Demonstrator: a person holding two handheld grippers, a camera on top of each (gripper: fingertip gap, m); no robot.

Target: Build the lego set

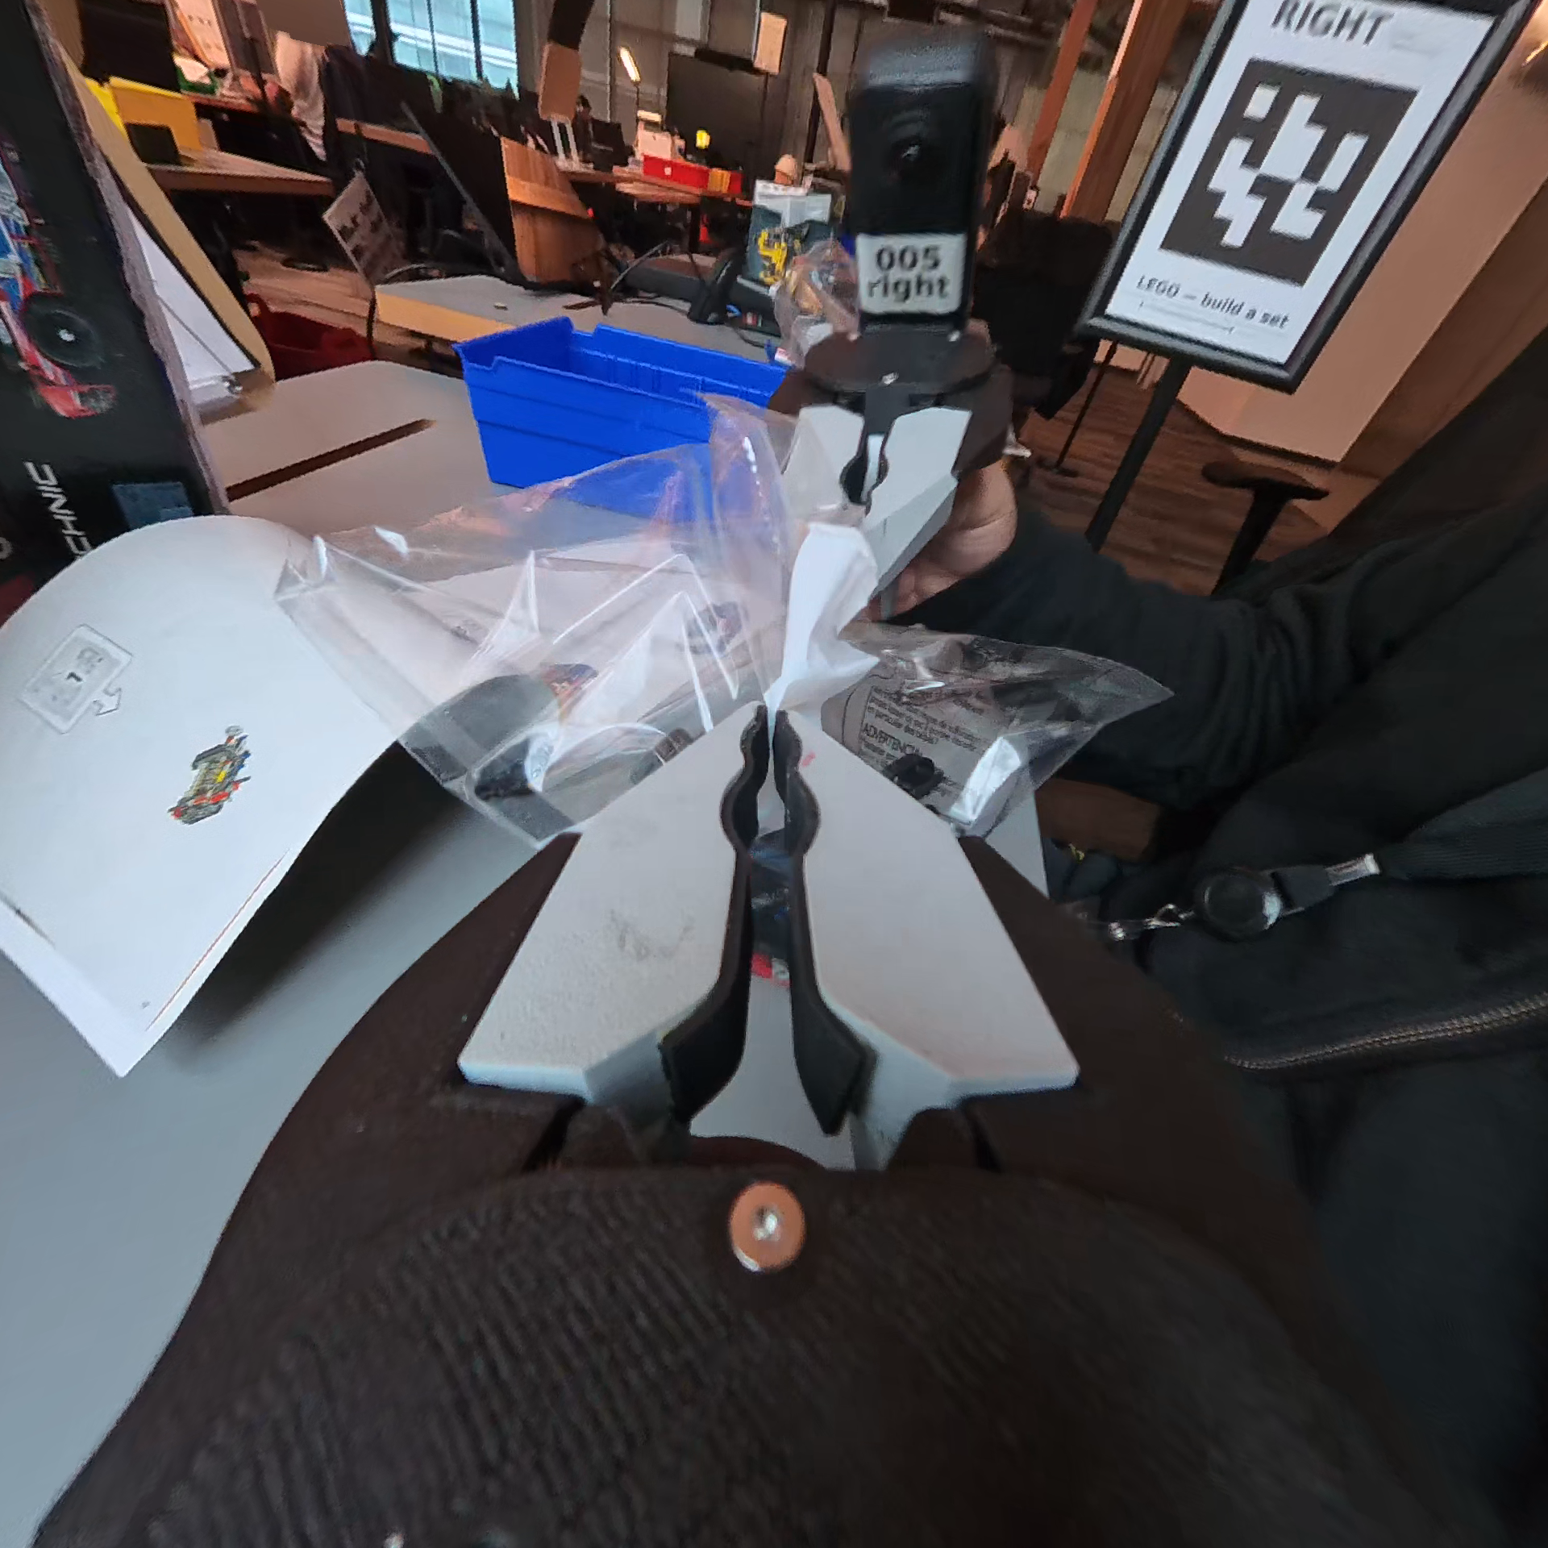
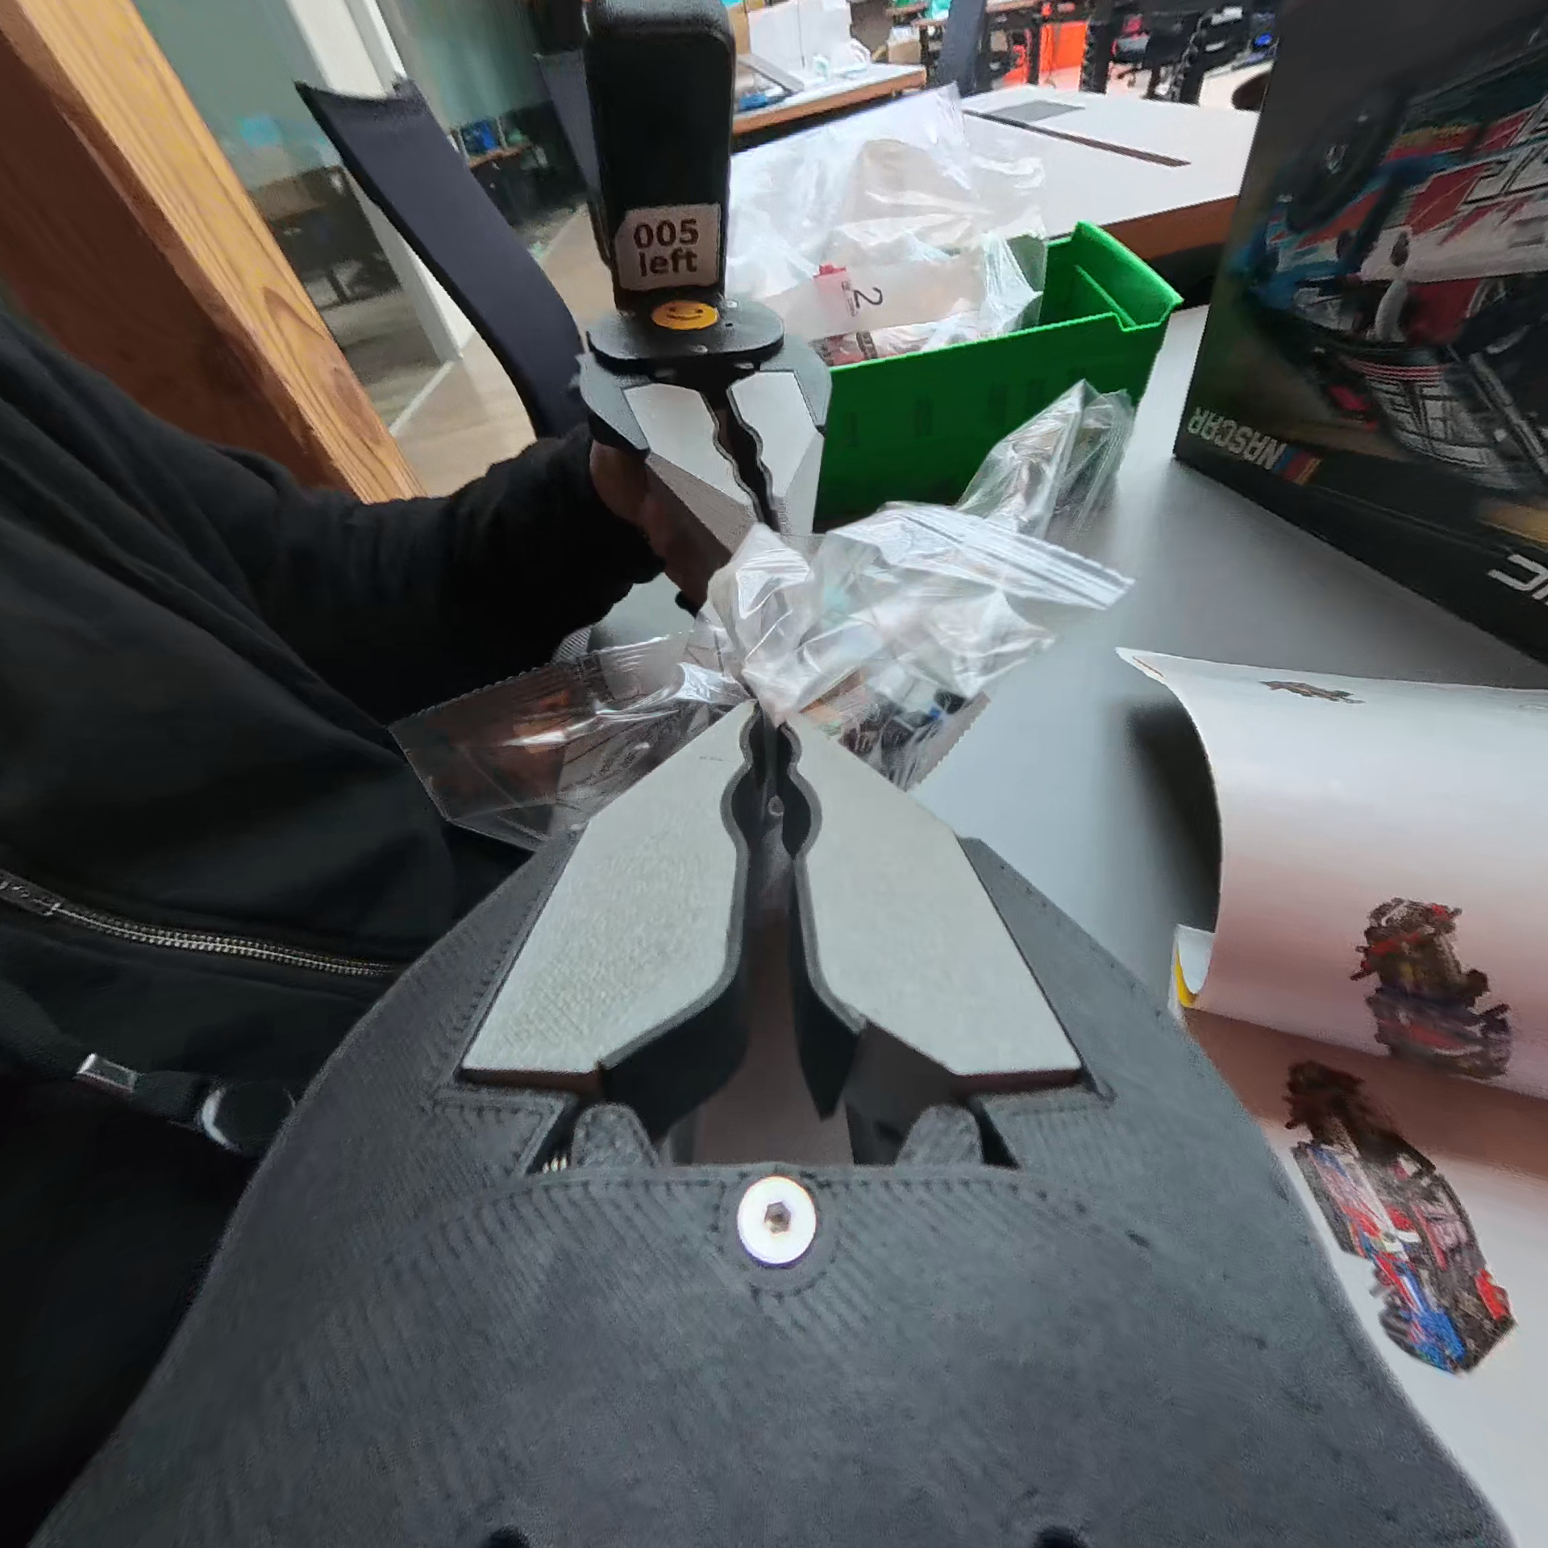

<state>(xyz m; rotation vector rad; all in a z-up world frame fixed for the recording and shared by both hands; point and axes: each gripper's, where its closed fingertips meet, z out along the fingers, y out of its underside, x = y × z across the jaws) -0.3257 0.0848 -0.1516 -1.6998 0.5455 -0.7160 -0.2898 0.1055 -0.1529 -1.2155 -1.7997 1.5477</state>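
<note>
Clear bag: thin transparent plastic film, glossy and creased. Left gripper: matt grey finger plates, scuffed, edged in black rubbery lining; body of ribbed, layered dark plastic, fixed by a bright metal screw. Right gripper: like finish. Blue bin, far: smooth moulded plastic. Green bin: the same. Booklet, left: smooth curled paper. Table: matt grey. Box: glossy printed card. Sleeve: matt black cloth.

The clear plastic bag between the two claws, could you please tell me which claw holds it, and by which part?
Both do: the left claw and the right claw are each shut on a bunched fold of the clear plastic bag, pinching it near its crumpled middle.
</note>
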